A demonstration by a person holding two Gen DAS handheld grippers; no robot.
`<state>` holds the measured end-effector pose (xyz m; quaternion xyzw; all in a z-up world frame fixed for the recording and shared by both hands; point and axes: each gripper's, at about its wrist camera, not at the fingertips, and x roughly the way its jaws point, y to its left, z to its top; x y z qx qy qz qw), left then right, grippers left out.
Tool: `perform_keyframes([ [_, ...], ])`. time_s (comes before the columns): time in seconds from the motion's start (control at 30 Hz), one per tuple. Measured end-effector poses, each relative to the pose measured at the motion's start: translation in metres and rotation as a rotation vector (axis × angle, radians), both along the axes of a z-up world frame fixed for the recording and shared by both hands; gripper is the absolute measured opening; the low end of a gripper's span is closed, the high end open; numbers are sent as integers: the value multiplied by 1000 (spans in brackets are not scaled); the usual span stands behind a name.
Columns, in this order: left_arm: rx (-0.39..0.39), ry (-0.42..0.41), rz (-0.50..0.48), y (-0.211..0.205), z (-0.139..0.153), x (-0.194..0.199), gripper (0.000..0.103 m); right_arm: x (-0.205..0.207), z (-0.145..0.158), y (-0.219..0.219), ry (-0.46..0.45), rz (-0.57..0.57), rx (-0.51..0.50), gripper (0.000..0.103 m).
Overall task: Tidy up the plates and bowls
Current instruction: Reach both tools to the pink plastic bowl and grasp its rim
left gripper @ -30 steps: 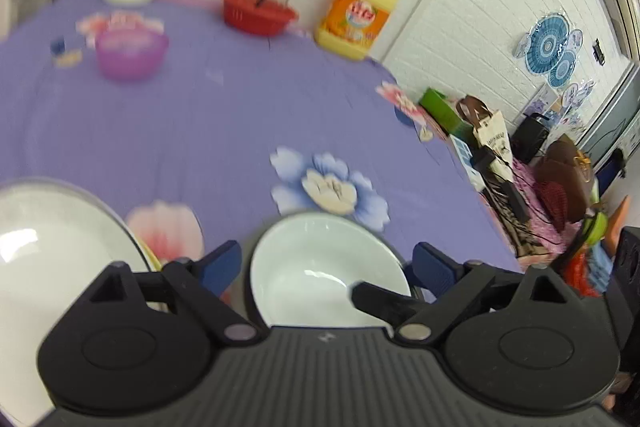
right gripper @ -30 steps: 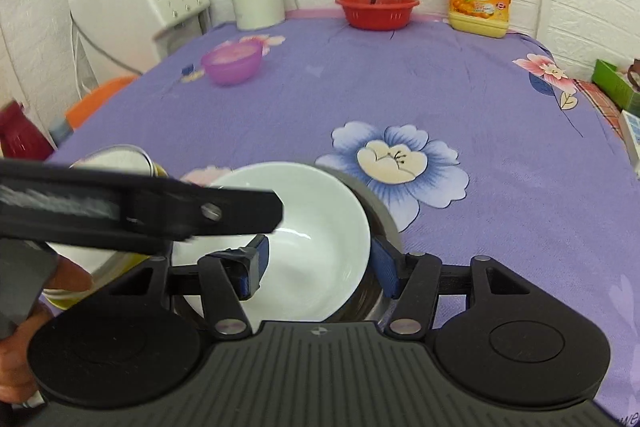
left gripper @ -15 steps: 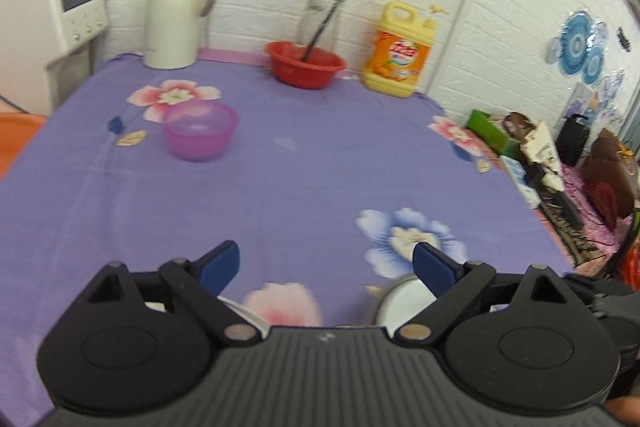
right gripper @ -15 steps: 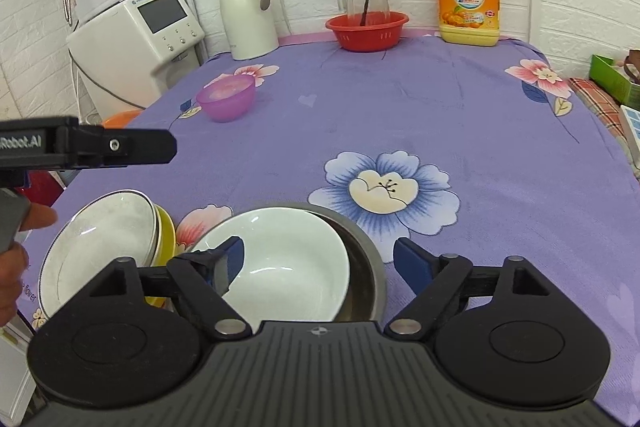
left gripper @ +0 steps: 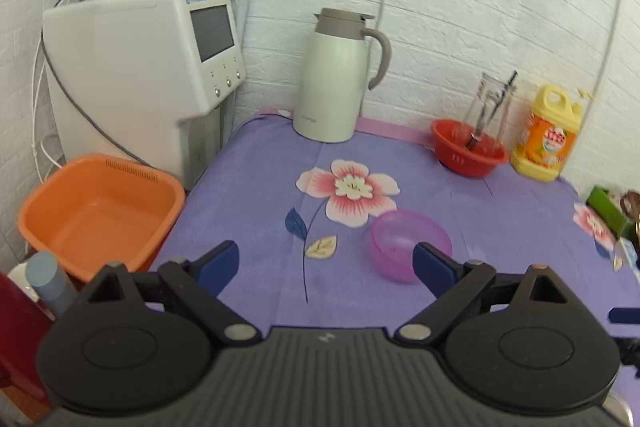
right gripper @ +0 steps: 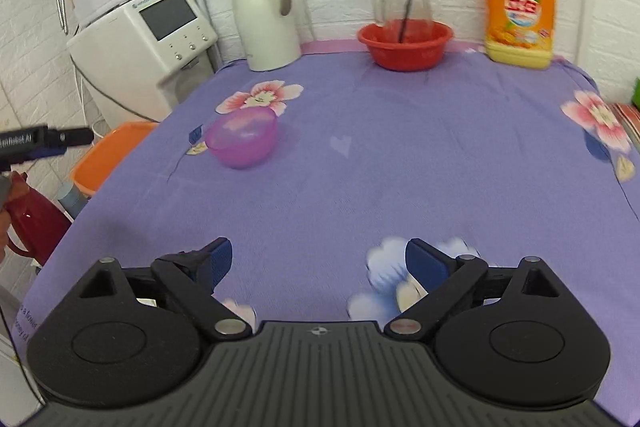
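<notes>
A translucent purple bowl [left gripper: 408,245] [right gripper: 241,137] sits on the purple flowered tablecloth, left of the table's middle. My left gripper [left gripper: 326,265] is open above the near left part of the table, and the bowl lies just beyond its right finger. My right gripper [right gripper: 318,261] is open too, with only cloth between its fingers. In the right wrist view the left gripper's body [right gripper: 44,141] juts in from the left edge. The white bowls and the yellow one are out of both views.
Along the back wall stand a white thermos jug [left gripper: 336,75] [right gripper: 266,13], a red basin [left gripper: 468,151] [right gripper: 404,43] holding a glass pitcher, and a yellow detergent bottle [left gripper: 546,139] [right gripper: 520,3]. Left of the table are a white water dispenser [left gripper: 140,75], an orange tub [left gripper: 96,211] and a red jug [right gripper: 32,223].
Both grippers have lifted and tilted up away from the stacked white bowls, which dropped out of view. The left one has swung left towards the dispenser. The right gripper has opened wider.
</notes>
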<state>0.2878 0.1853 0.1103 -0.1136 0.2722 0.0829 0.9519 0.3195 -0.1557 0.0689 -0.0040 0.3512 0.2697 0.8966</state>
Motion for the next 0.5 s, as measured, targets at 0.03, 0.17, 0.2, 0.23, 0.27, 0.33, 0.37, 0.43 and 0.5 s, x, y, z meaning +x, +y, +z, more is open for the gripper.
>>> perform_keyframes([
  [0.03,-28,0,-2,5,-2,9,94,10,1,9,2,12,2,103],
  [0.17,-107,42,0,14,-29,43,94,43,-3,42,23,34,17,103],
  [0.2,-114,59,0,15,-37,51,94,51,-6,49,34,43,14,103],
  [0.23,-114,82,2,13,-47,59,94,60,-10,59,48,55,3,103],
  [0.27,-115,100,4,12,-55,67,94,66,-14,67,59,66,-9,103],
  [0.33,-141,130,7,12,-69,85,94,80,-22,82,83,87,-27,103],
  [0.37,-161,139,1,12,-73,93,94,86,-24,87,94,92,-26,103],
  [0.43,-198,137,-33,9,-79,110,94,101,-27,97,110,93,-8,103],
  [0.5,-201,135,-55,2,-80,126,94,116,-27,107,118,89,3,103],
])
